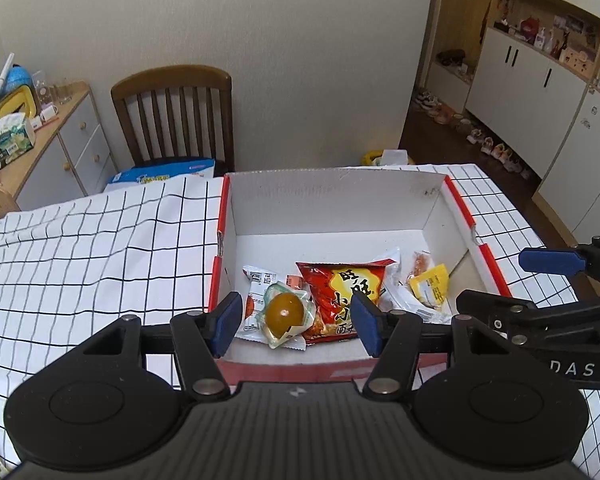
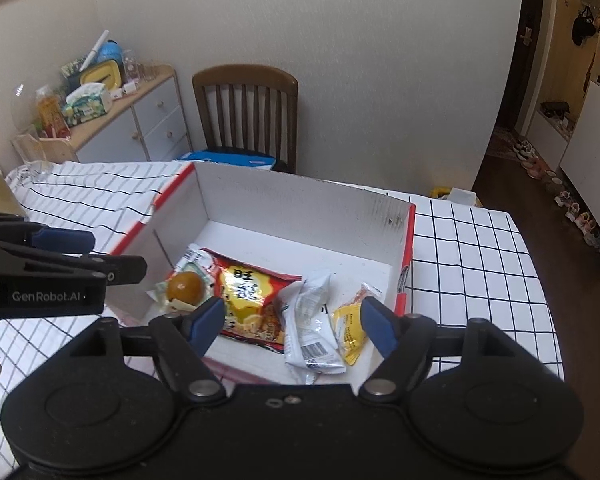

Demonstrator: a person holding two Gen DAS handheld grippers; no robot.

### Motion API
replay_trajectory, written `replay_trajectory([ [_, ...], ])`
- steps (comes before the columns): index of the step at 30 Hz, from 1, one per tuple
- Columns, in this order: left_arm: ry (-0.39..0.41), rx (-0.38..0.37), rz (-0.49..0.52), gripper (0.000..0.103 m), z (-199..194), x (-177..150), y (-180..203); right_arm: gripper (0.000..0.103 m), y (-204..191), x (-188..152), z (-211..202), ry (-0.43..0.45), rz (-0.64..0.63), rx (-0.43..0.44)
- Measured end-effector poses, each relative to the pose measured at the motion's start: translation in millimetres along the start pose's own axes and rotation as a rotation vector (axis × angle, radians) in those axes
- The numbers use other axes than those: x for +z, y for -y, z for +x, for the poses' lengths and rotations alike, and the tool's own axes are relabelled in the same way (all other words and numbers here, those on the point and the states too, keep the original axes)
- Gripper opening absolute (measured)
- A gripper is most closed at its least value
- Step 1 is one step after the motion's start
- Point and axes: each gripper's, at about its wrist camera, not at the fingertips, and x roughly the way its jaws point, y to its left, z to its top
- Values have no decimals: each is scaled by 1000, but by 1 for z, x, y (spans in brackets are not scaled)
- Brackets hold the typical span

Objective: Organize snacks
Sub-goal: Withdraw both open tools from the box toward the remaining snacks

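A white cardboard box (image 1: 332,208) with red outer edges sits open on the grid-patterned cloth, holding all the snacks at its near end. A red and yellow bag (image 1: 342,300) lies flat in the middle, with a clear pack holding a round amber sweet (image 1: 284,314) overlapping its left side atop a white packet (image 1: 256,280). To the right lie a white wrapper (image 2: 312,332) and a small yellow packet (image 2: 350,330), which seems to rest against it.

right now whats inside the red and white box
Inside the box: a red snack bag, a clear pack holding an amber ball, a white wrapper and a yellow packet. Anything beneath the overlapping packs is hidden.
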Motion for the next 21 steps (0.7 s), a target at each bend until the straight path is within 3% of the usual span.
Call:
replay_trajectory([
  [21, 84, -23, 27, 59, -71, -47, -7, 89, -13, -30, -83, 143, 34, 129],
])
